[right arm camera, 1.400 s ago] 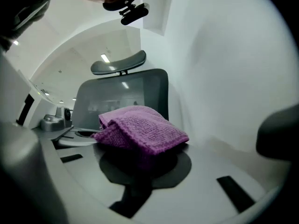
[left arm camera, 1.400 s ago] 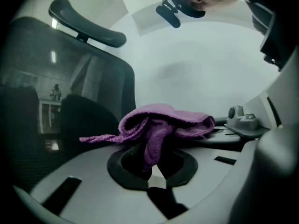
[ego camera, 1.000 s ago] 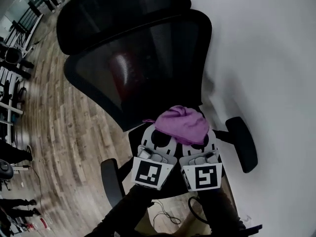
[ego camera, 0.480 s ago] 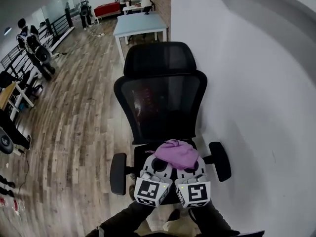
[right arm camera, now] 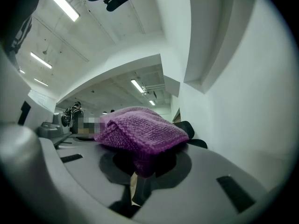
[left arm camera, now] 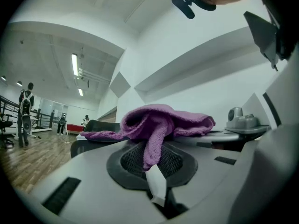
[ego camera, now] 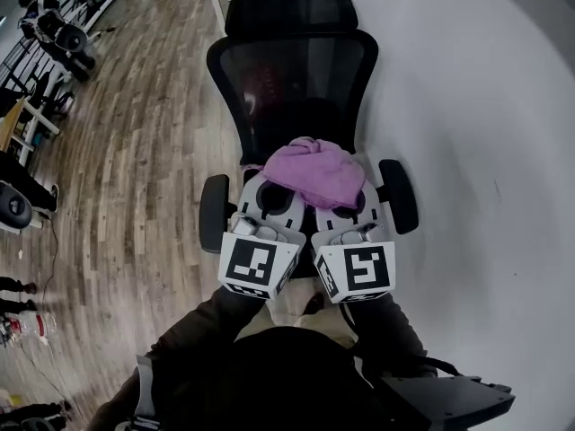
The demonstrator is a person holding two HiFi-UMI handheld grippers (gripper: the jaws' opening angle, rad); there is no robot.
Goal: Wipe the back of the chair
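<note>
Wooden floor (ego camera: 135, 151); left gripper (ego camera: 267, 196), right gripper (ego camera: 349, 206); fingers (left arm camera: 155, 184) pinching cloth (ego camera: 319, 173)

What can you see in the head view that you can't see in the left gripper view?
Only the head view: the whole chair from above, its armrests, and both marker cubes. Only the left gripper view: ceiling lights, and a fold of the cloth hanging down into the left gripper. Both: the purple cloth, the wood floor and people far off.
</note>
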